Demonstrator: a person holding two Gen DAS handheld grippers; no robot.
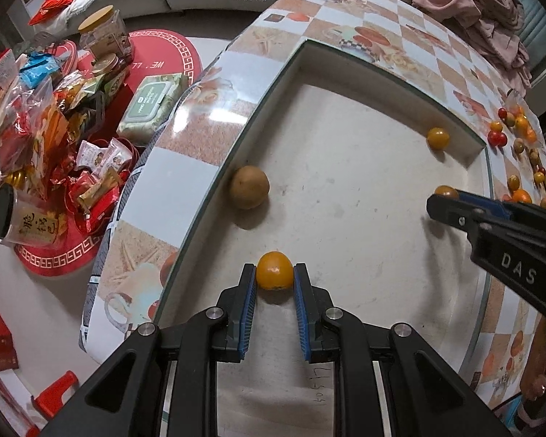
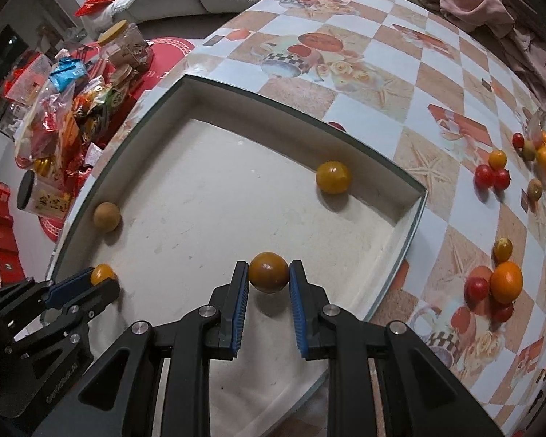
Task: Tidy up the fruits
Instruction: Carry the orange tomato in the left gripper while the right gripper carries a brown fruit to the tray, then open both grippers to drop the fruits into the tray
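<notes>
A shallow white tray (image 1: 345,153) (image 2: 214,196) lies on the checkered table. My left gripper (image 1: 275,276) is shut on a small orange fruit (image 1: 275,271) just above the tray floor; both show at the lower left of the right wrist view (image 2: 102,273). My right gripper (image 2: 268,276) is shut on a brownish-orange fruit (image 2: 268,272) over the tray's near right part; it shows in the left wrist view (image 1: 446,192). A brown round fruit (image 1: 249,186) (image 2: 106,216) lies by the left wall. A yellow fruit (image 1: 438,138) (image 2: 333,177) lies by the far wall.
Several small red, orange and brown fruits (image 2: 506,280) (image 1: 517,127) lie scattered on the table right of the tray. Snack bags and jars (image 1: 54,116) crowd a red mat on the floor to the left. Pink cloth (image 2: 491,3) lies at the far right.
</notes>
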